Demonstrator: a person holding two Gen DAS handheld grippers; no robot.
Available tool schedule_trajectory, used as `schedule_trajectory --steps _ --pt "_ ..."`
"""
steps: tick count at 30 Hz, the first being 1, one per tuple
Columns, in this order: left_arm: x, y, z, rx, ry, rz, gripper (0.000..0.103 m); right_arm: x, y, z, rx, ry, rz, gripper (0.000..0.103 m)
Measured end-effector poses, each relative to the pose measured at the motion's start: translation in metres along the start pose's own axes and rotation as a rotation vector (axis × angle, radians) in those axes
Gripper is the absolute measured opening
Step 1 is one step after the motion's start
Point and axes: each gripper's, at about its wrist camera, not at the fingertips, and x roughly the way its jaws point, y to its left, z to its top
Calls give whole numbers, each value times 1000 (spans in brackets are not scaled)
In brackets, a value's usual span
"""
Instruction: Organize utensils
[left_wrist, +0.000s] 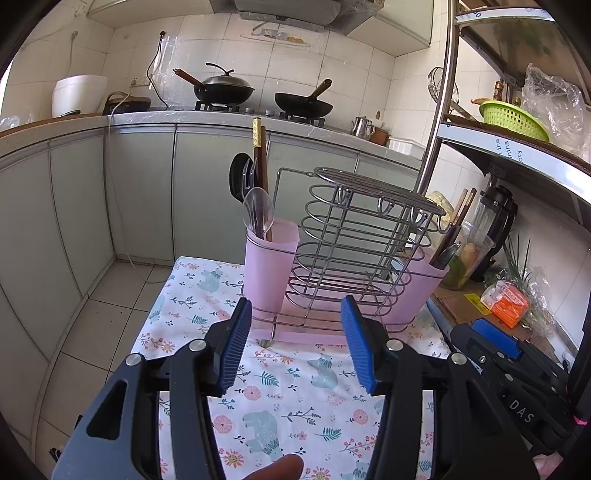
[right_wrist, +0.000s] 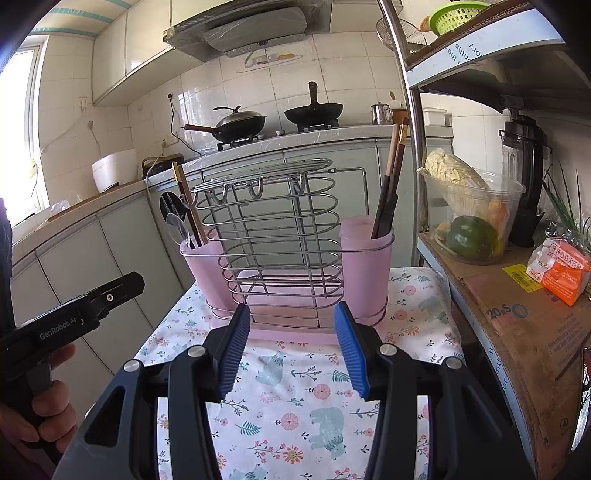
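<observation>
Through my left wrist camera, I am holding my left claw (left_wrist: 295, 341) spread and gripping nothing, just before the wire rack (left_wrist: 354, 251) standing on the table (left_wrist: 280, 398). Its left pink cup (left_wrist: 271, 264) is carrying a clear spoon (left_wrist: 258, 214) and chopsticks (left_wrist: 260, 166). Those tall handles worry me: I judge a careless reach could tip them.

Through my right wrist camera, I am keeping my right claw (right_wrist: 291, 349) released too. The right pink cup (right_wrist: 365, 266) is holding dark chopsticks (right_wrist: 391, 184); nudging the light rack could slide it across the cloth.
</observation>
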Motion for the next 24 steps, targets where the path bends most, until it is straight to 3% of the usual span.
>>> schedule_trajectory --steps 24 --pt "4 1 -3 12 12 -15 51 6 3 -1 -8 16 2 47"
